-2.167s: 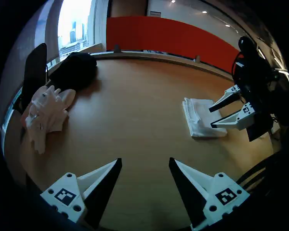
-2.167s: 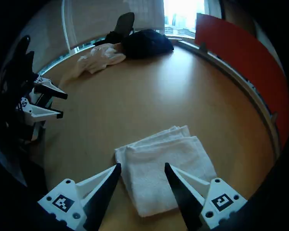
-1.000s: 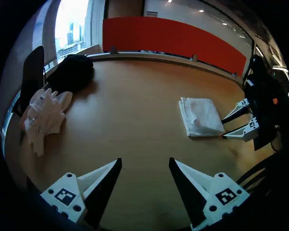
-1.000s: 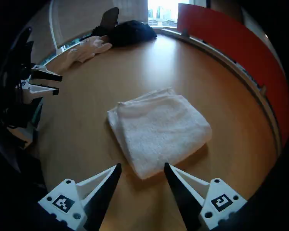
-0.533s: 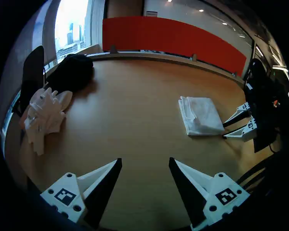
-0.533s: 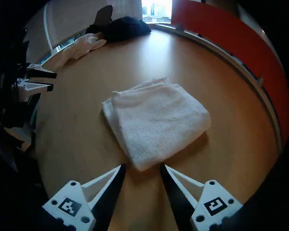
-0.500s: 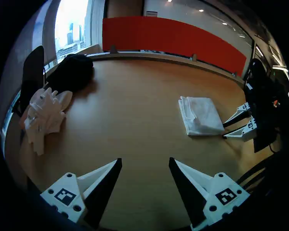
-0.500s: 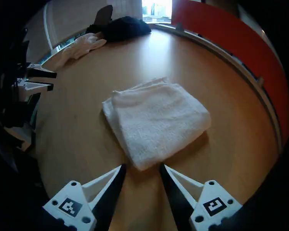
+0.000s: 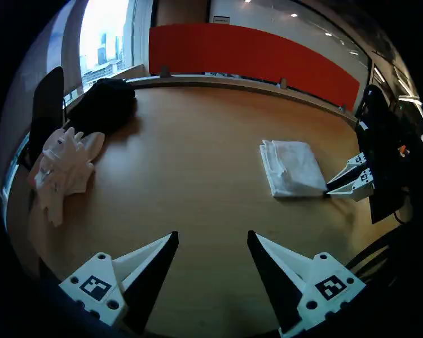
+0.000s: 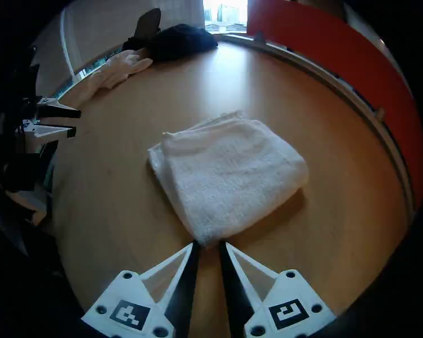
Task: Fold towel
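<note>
A white towel, folded into a thick rectangle, lies on the wooden table. My right gripper sits low at the towel's near corner. Its fingers are drawn almost together, and the corner is pinched between the tips. In the left gripper view the same towel lies at the right, with the right gripper touching its near right corner. My left gripper hovers open over bare wood, well away from the towel and holding nothing. It also appears at the left edge of the right gripper view.
A crumpled pale cloth and a black bag lie at the table's far left by the window. A dark chair back stands behind them. A red panel runs along the table's far edge.
The right gripper backed off the towel to its near corner, then its fingers closed from wide open to nearly together on that corner. The left gripper stayed put.
</note>
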Available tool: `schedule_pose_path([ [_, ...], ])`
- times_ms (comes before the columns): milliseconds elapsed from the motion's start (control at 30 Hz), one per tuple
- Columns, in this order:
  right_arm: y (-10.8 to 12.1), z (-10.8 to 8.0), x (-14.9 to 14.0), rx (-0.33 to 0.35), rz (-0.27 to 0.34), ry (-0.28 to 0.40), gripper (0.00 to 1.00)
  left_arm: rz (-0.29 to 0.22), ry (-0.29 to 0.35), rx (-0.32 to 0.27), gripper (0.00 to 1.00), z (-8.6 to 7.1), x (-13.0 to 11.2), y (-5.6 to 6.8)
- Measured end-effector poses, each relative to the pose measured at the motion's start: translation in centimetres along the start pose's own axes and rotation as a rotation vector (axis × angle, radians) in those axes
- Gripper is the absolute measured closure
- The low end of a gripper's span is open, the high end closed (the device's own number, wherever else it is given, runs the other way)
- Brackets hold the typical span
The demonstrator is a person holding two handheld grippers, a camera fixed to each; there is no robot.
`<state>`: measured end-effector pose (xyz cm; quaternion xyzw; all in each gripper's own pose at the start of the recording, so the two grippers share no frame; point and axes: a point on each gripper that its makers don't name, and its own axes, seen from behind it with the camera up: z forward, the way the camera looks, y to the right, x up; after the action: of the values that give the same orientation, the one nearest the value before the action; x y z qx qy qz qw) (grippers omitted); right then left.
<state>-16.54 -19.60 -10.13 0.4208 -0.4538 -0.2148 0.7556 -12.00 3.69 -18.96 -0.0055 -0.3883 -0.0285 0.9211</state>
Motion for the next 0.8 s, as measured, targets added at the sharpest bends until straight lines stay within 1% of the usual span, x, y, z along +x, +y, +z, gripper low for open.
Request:
schedule_pose_path([
  [67,0.1,0.0,0.0,-0.002,0.003,0.000,0.80,0.001,0.000,0.000,0.09,0.0,0.0,0.0],
  [233,0.3,0.0,0.0,-0.009,0.013,-0.001,0.96,0.003,-0.001,-0.001,0.10,0.1,0.0,0.0],
  [400,0.2,-0.2,0.1,-0.004,0.020,0.004,0.98,0.004,-0.001,-0.004,0.10,0.2,0.0,-0.1],
  [567,0.3,-0.8,0.9,-0.005,0.013,0.021,0.98,0.008,0.000,-0.009,0.10,0.4,0.1,-0.1],
  [800,1.1,-2.6,3.8,-0.030,-0.018,0.072,0.98,0.016,0.003,-0.014,0.10,0.6,0.4,-0.2],
])
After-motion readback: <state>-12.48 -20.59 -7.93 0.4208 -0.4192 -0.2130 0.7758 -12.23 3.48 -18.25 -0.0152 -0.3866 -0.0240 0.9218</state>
